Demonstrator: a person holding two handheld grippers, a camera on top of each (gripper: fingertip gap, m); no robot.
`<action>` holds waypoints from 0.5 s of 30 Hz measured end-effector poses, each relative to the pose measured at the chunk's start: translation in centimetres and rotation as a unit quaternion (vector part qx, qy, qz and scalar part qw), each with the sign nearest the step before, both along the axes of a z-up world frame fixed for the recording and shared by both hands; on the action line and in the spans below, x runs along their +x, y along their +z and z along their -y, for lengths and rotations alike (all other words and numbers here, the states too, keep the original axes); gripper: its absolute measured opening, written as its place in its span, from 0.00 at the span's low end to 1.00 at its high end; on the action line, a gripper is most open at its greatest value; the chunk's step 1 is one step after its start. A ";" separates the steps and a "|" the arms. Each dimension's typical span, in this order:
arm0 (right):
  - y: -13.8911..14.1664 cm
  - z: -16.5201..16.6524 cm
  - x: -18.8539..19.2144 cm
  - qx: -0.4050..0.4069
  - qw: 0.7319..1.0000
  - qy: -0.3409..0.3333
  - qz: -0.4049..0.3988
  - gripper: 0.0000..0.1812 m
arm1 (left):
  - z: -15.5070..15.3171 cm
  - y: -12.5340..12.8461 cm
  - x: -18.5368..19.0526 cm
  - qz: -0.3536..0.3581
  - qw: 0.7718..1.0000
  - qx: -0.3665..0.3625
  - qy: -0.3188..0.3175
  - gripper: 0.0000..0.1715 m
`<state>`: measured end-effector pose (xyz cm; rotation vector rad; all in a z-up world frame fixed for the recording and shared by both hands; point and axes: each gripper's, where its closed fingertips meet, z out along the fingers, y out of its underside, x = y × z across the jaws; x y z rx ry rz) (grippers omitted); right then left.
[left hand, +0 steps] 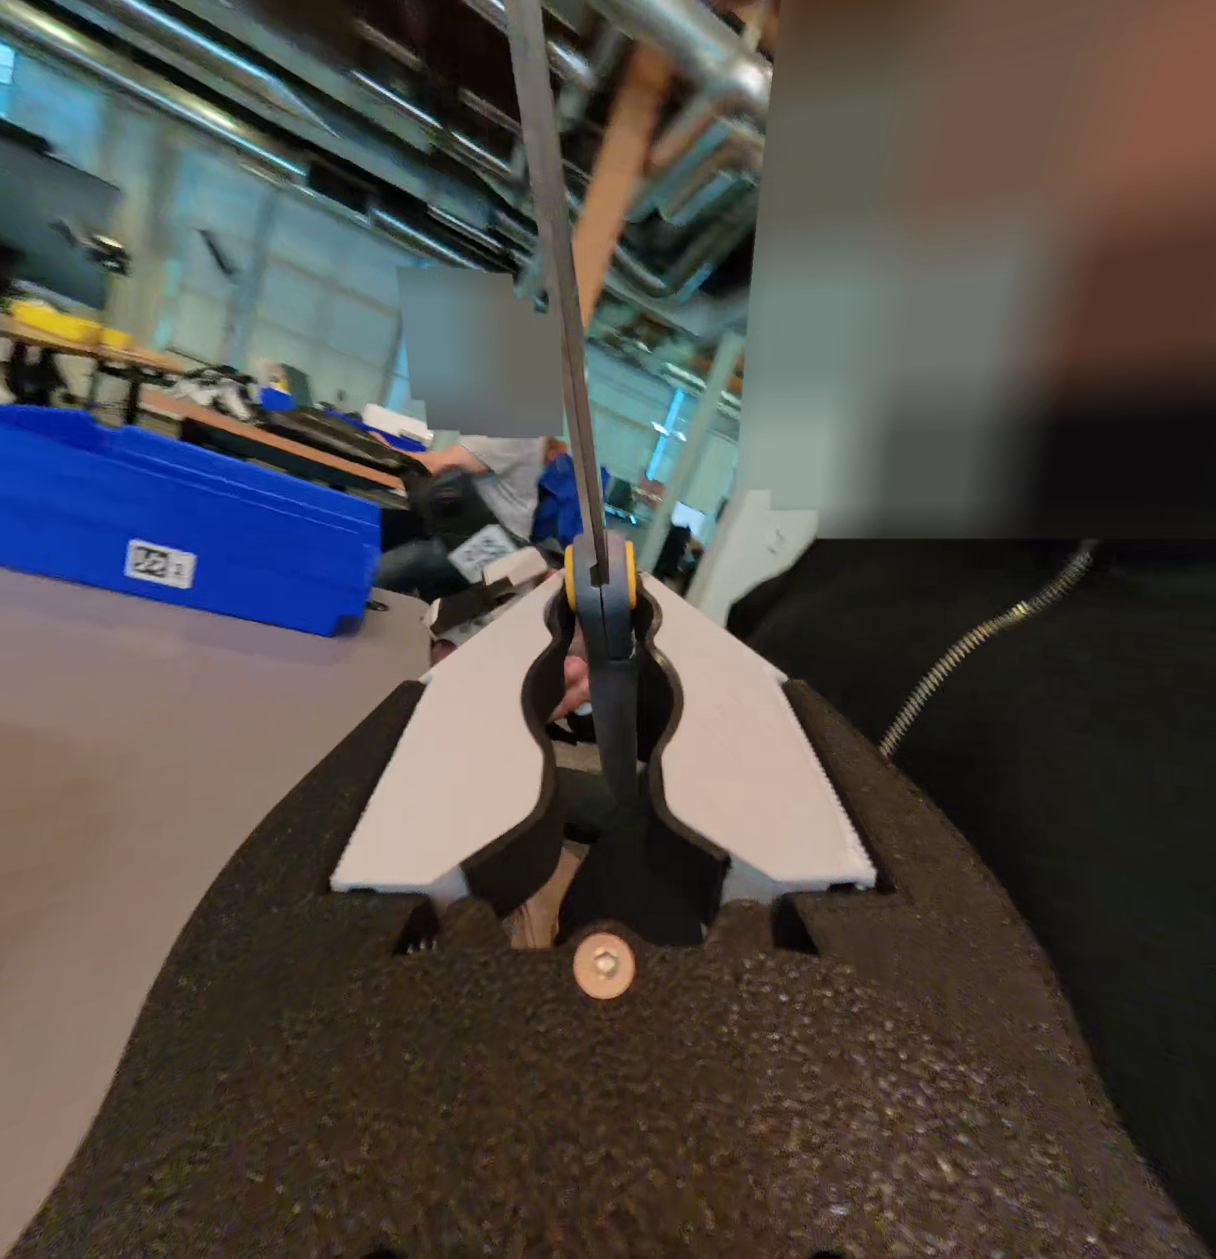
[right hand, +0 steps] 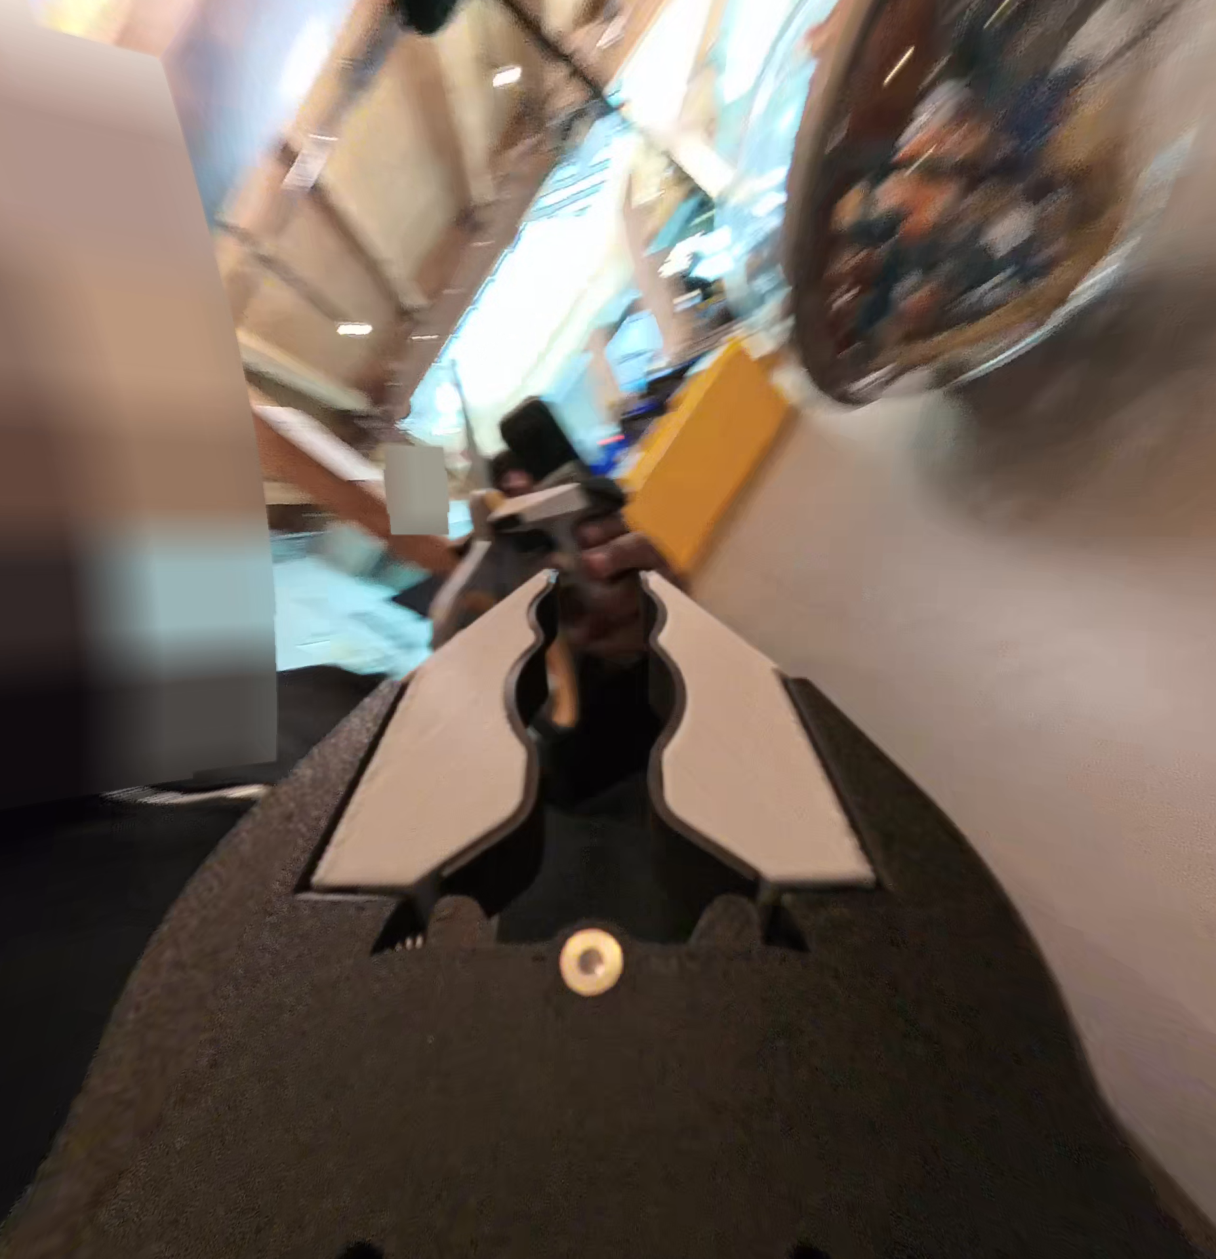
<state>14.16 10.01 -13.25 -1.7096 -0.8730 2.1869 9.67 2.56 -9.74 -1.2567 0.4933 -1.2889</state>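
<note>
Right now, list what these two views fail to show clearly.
- Left wrist view: the upper end of the metal blade leaves the top edge; the left gripper hides much of its dark handle.
- Right wrist view: motion blur smears the round object at upper right; its contents are unreadable.
- Right wrist view: the far gripper beyond the right gripper is small and blurred.

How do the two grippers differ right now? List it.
The left gripper is shut on a tool with a dark handle, yellow collar and thin metal blade; the right gripper is open and empty. The left view is fairly sharp, the right blurred. Both have pale fingers on black bodies.
</note>
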 end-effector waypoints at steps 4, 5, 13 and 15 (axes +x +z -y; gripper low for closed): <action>-0.3 5.5 -0.8 -0.060 0.984 0.168 0.007 0.24 | 1.7 -0.4 1.3 -0.057 0.997 0.024 -0.041 0.09; -0.8 7.2 -0.8 -0.031 0.978 0.206 0.019 0.30 | 2.2 -0.4 1.5 -0.054 0.997 0.029 -0.055 0.09; -0.6 12.5 -0.8 -0.075 0.933 0.352 -0.001 0.17 | 3.5 -1.1 2.2 -0.026 0.993 0.027 -0.111 0.09; -0.5 13.4 -0.7 -0.081 0.927 0.367 -0.011 0.17 | 3.8 -1.1 2.4 -0.018 0.992 0.027 -0.123 0.09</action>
